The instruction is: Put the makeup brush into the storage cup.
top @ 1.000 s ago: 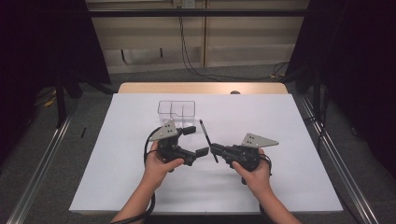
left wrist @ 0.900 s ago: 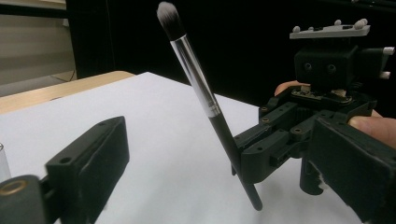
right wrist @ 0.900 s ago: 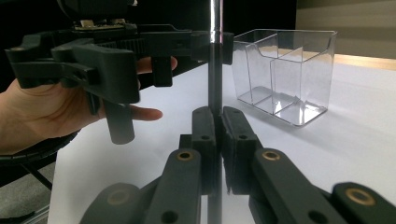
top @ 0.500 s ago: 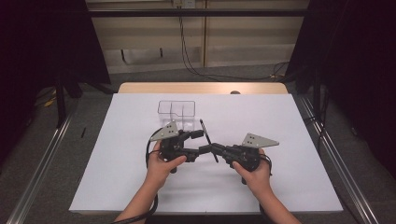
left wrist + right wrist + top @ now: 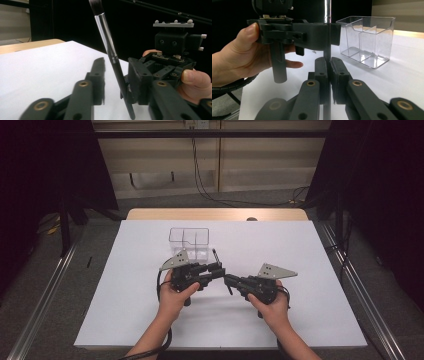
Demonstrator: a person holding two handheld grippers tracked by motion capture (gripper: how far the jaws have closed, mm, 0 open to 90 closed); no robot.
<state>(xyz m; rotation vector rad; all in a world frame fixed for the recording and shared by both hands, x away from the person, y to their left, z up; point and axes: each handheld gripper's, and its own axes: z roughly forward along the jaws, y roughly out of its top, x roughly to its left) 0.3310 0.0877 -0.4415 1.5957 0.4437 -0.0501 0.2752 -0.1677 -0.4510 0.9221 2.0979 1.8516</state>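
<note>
The makeup brush stood nearly upright just in front of the clear divided box, bristles up, its handle clamped low down in the closed jaws of the right gripper. The left gripper had just been closing around the same handle higher up; in the right gripper view its jaws met the handle, while in the left gripper view one jaw seemed a little clear of it, so full contact was uncertain.

Risks, as judged: if the right gripper let go before the left had a firm hold, the thin smooth handle could slip or tip over toward the box. Two grips pulling out of line could twist the brush out of both.

The surface, white and bare around the box, lay on a wooden table. Beyond the box ran a pale wall with hanging cables; dark curtains hung well out to either side of it.
</note>
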